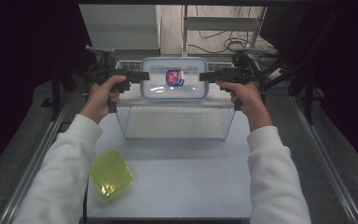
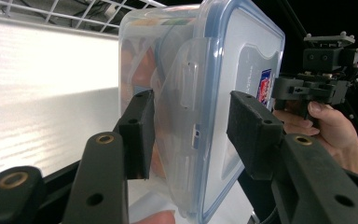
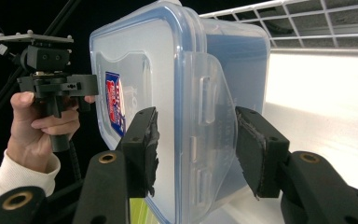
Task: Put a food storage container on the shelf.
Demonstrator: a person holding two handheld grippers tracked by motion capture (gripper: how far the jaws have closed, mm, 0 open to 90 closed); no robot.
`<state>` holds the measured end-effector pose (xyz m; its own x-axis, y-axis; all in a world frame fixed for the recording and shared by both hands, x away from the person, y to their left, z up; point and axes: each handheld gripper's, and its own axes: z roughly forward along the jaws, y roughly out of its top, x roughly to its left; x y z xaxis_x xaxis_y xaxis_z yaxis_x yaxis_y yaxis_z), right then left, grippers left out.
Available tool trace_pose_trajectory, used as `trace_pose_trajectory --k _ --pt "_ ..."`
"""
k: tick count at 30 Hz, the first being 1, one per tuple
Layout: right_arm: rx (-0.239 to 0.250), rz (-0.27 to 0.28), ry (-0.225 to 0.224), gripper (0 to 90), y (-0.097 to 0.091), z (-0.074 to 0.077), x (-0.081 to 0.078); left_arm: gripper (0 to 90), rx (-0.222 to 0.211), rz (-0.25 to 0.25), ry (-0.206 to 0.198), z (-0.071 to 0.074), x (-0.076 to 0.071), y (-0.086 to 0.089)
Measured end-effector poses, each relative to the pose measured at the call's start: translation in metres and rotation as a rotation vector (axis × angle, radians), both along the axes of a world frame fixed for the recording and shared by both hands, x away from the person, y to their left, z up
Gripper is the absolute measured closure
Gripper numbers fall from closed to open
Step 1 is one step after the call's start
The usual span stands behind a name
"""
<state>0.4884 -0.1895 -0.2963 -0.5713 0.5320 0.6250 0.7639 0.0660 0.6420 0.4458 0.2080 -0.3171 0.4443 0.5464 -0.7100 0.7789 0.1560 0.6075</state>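
A clear rectangular plastic food container with a blue-rimmed snap lid (image 1: pixel 174 78) is held up between the two claws, above the far edge of a white wire basket (image 1: pixel 175 122) that stands on the white desk (image 1: pixel 186 182). The left claw (image 1: pixel 140 76) meets the container's left end and the right claw (image 1: pixel 204 76) its right end. In the left gripper view the left claw (image 2: pixel 191 128) has its jaws spread to either side of the container's end latch flap, with gaps visible. In the right gripper view the right claw (image 3: pixel 196 140) straddles the opposite latch likewise. The lid carries a red, white and blue sticker (image 1: pixel 175 77); its writing is too small to read. A yellow-green translucent square lid (image 1: pixel 110 172) lies flat near the desk's front left corner.
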Motion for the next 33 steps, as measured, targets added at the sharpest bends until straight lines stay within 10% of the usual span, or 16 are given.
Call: trace_pose_trajectory --k 25,33 --pt "0.066 -0.190 0.209 46.2 0.004 -0.012 0.026 49.2 -0.099 0.078 0.121 -0.018 0.034 0.000" --pt "0.038 -0.237 0.188 43.8 0.006 -0.015 0.025 48.4 -0.073 0.095 0.104 -0.020 0.036 -0.001"
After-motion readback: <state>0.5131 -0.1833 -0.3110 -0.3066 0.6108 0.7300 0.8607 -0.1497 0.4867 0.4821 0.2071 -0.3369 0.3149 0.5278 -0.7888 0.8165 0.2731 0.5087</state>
